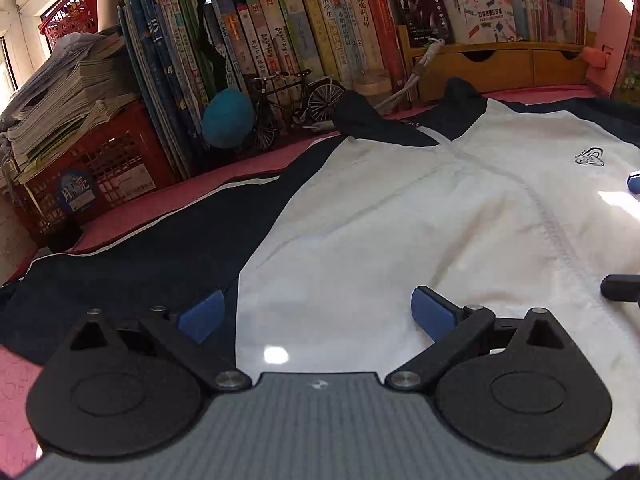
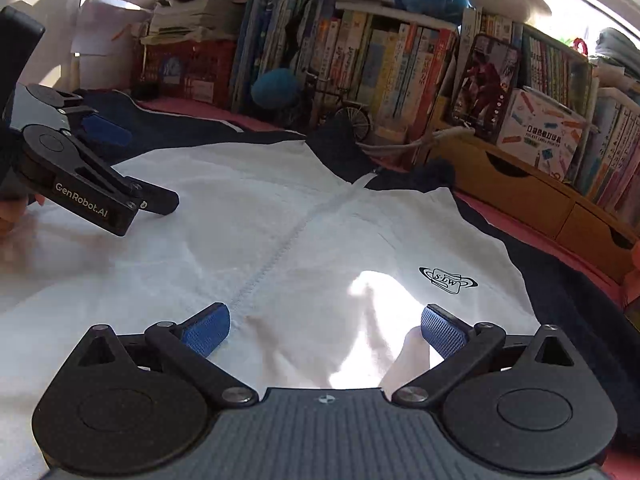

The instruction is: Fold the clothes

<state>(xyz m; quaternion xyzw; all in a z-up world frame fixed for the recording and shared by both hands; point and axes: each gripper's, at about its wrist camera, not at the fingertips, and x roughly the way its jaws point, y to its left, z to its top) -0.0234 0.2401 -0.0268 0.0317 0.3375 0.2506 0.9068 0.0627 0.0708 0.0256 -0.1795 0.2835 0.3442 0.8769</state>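
White-and-navy zip jacket lay flat, front up, on the pink tabletop, collar toward the bookshelf. Fabric looked thin, soft, light, probably a bit slick; likely to sag and slide, so best pinched at the hem edge or the navy sleeve. Left gripper hovered over the lower front, jaws spread, empty. Right gripper likewise spread, holding nothing, near the chest logo.

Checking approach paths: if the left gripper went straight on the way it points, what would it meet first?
Most likely the jacket: the open left gripper points low across its white front panel toward the dark collar. Height above the cloth is unclear.
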